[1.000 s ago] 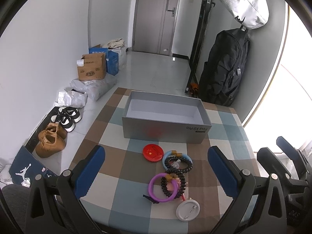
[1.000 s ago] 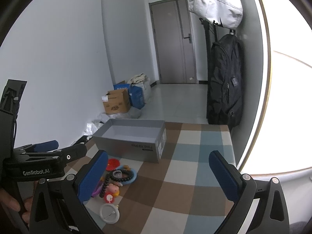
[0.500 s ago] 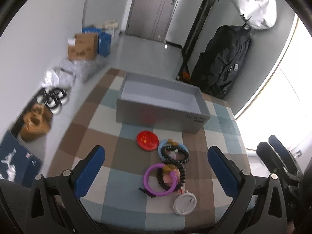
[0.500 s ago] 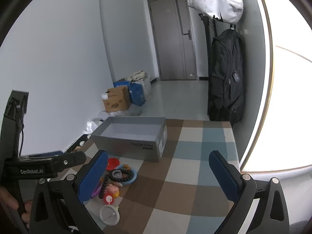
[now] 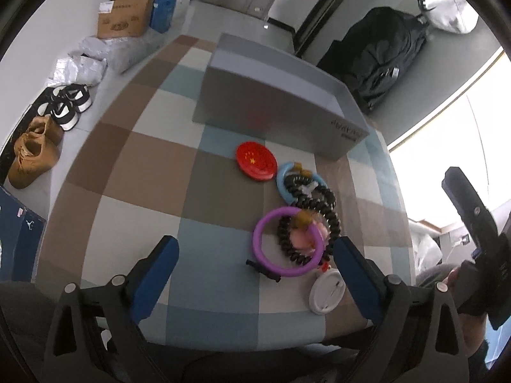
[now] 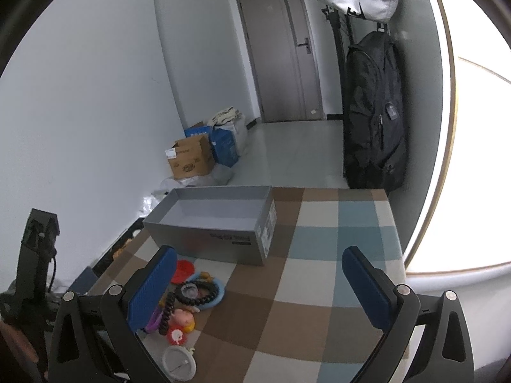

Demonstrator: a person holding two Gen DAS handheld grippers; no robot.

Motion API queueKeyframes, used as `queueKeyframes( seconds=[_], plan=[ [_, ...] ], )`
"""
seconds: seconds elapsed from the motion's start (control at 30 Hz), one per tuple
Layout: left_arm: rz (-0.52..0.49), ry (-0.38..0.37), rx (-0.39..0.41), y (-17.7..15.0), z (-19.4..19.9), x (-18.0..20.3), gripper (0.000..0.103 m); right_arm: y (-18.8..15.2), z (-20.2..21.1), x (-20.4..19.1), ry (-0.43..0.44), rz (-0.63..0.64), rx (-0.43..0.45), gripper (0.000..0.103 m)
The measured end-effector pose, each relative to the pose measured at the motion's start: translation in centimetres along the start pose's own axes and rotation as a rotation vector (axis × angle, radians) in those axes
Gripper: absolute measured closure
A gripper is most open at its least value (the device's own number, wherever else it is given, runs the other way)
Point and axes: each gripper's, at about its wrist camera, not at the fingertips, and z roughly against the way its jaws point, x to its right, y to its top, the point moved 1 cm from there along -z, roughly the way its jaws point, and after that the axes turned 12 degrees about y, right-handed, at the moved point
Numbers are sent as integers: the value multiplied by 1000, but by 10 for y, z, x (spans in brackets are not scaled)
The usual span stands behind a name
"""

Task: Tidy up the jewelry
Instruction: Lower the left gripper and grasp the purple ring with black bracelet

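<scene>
Between my left gripper's (image 5: 255, 257) wide, empty fingers lies the purple ring (image 5: 286, 241), near the table's (image 5: 134, 159) near edge. I'd judge it light and stiff: pinch its rim. My right gripper (image 6: 259, 282) gapes empty too. Two rings, two bead bracelets, two discs, one box (image 5: 274, 102) far.

both hand-held grippers, left (image 5: 255, 255) and right (image 6: 259, 282), hover with fingers spread wide, holding nothing.

Both views are lit by daylight from a window (image 6: 472, 166) on the right, which is blown out to white. Straight lines are bent by fisheye distortion, black vignetting is seen at the corners, and the left view is slightly softened by blur.
</scene>
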Motion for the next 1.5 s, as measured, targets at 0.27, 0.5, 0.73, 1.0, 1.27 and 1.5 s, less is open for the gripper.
queueKeyframes(
  seconds=[0.27, 0.5, 0.73, 1.0, 1.27, 1.5],
  plan=[
    [-97, 51, -20, -5, -3, 21, 19, 0, -7, -3, 11, 11, -12, 0],
    [-119, 42, -10, 0, -7, 8, 48, 0, -7, -3, 11, 6, -10, 0],
    [-141, 38, 21, -1, -3, 14, 56, 0, -7, -3, 9, 7, -11, 0],
    [-42, -9, 6, 4, 1, -2, 56, -1, -6, -1, 9, 0, -11, 0],
    [24, -39, 53, 13, 14, -9, 56, -10, -19, -4, 110, -51, -112, 0],
    [50, -60, 133, 25, 32, -16, 56, -26, -44, -15, 272, -180, -268, 17]
  ],
)
